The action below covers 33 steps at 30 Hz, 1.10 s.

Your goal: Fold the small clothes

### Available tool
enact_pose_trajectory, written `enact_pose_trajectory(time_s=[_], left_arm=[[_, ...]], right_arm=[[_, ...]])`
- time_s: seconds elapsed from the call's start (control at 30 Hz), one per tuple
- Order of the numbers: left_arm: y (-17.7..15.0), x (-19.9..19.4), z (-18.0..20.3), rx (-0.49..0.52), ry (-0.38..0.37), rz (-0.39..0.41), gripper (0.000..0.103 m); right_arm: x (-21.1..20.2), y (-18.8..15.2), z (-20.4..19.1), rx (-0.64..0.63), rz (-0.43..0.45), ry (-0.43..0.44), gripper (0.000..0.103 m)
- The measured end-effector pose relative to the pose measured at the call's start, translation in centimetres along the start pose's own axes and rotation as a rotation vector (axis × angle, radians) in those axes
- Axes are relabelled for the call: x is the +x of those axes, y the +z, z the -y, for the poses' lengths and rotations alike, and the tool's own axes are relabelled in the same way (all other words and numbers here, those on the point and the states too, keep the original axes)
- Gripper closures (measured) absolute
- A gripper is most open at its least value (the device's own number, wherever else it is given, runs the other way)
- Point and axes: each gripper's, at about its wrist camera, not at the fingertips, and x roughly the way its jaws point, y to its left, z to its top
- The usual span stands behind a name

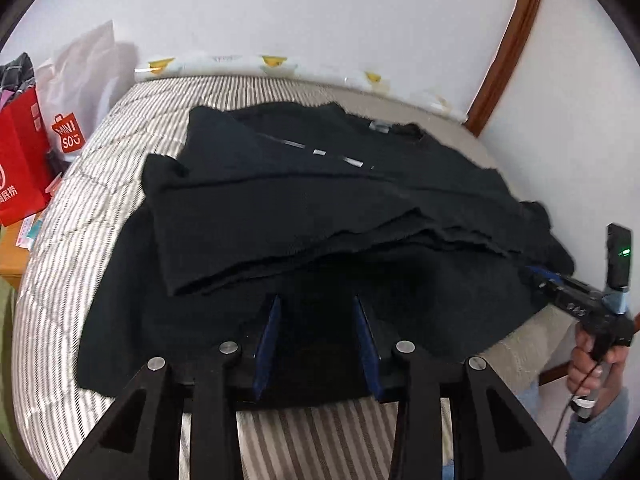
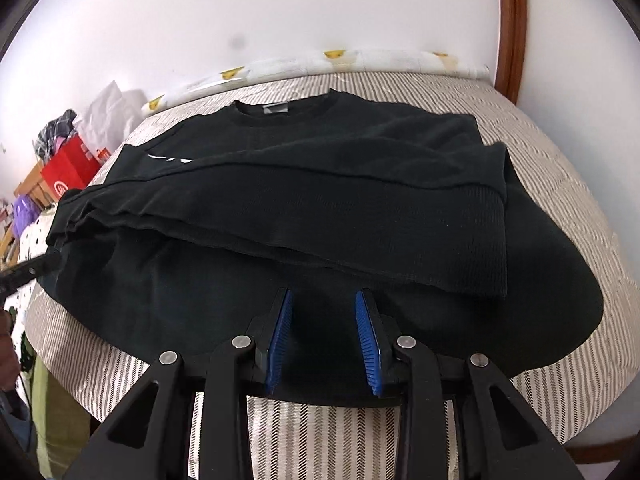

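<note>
A black sweatshirt (image 1: 320, 208) lies on a striped mattress (image 1: 72, 240), collar toward the wall, with both sleeves folded across its chest. My left gripper (image 1: 318, 304) is open, its blue pads over the near hem. My right gripper (image 2: 323, 296) is open too, its blue pads over the near hem of the sweatshirt (image 2: 304, 200). The right gripper also shows in the left wrist view (image 1: 532, 272), at the garment's right edge, held by a hand. Neither gripper holds cloth.
A white wall and a rolled white sheet (image 1: 264, 66) run behind the mattress (image 2: 560, 168). Red and white shopping bags (image 1: 24, 160) stand at the left on a wooden table. A brown wooden frame (image 1: 508, 44) rises at the right.
</note>
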Motion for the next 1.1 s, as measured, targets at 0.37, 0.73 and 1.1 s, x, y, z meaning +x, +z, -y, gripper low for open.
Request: enact_pose_trajectory(time_s=[0.37,0.73,1.1], left_arm=[[3.7,1.3,-0.4,0.041,0.119,0.045,0.07],[10.6,4.3,-1.3,0.036,0.129,0.082,0.071],[13.2,5.5,-3.5,-0.042,0.12,0.06,0.071]], right_arm=[[2.8,3.1,-1.0,-0.035,0.036,-0.096,0.076],[5.3,9.9,1.9,0.058,0.06,-0.063,0.08],[6.9,16.5,1.7,0.004,0.096,-0.121,0.079]])
